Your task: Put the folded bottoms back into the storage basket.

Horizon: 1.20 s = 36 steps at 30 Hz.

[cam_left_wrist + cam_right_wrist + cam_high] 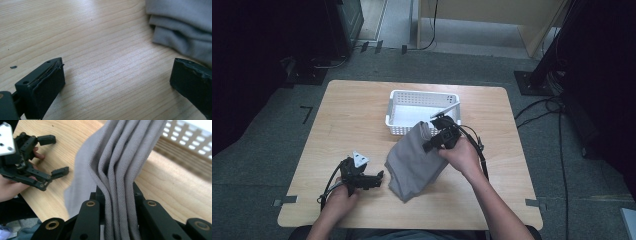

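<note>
Where grey carpet surrounds it, the wooden table (pixel 357 107) bears a white basket (pixel 398 102).

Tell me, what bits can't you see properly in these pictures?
- Right gripper fingers: the grey cloth covers them in the right gripper view.
- Cloth's far side: cut by the left gripper view's edge.
- White basket: blurred, cropped in the right gripper view; its near wall hides part of its floor in the high view.

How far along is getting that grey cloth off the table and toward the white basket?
Done: the right gripper is shut on the bunched grey cloth. In hand: one end is raised by the white basket, the rest lying on the table. Left: nothing is in the basket yet. The left gripper is open beside the cloth.
</note>
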### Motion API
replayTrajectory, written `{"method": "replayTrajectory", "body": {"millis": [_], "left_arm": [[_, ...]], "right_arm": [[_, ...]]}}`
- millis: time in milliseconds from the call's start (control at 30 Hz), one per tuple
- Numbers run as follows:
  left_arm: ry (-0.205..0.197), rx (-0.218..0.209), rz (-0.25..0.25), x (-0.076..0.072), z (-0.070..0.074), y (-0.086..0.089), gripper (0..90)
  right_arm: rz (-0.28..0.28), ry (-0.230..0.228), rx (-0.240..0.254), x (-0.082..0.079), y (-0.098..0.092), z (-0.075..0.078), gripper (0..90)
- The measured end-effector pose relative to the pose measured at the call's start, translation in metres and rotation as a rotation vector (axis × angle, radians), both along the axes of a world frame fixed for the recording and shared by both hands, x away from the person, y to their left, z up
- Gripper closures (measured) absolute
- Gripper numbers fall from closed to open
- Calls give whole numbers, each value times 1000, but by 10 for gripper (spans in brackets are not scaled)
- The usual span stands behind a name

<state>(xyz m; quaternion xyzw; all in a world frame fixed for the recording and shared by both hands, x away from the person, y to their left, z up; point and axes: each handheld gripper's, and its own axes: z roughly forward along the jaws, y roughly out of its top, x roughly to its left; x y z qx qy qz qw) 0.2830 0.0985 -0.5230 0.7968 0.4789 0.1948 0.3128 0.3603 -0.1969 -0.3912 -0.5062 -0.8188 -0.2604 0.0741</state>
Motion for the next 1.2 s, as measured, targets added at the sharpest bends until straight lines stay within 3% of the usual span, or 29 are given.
{"method": "replayTrajectory", "body": {"millis": [267, 633, 667, 900, 1200], "left_arm": [[3, 2, -2, 0, 0, 0, 0], [3, 7, -6, 0, 0, 1, 0], [3, 8, -6, 0, 0, 1, 0], [2, 5, -4, 0, 0, 0, 0], [1, 4, -4, 0, 0, 0, 0]], "right_arm": [[19, -31, -3, 8, 1, 34, 771], [8, -86, 41, 22, -9, 87, 771], [1, -100, 45, 27, -12, 97, 771], [-46, -125, 46, 52, -18, 127, 771], [-116, -144, 14, 89, -16, 149, 771]]}}
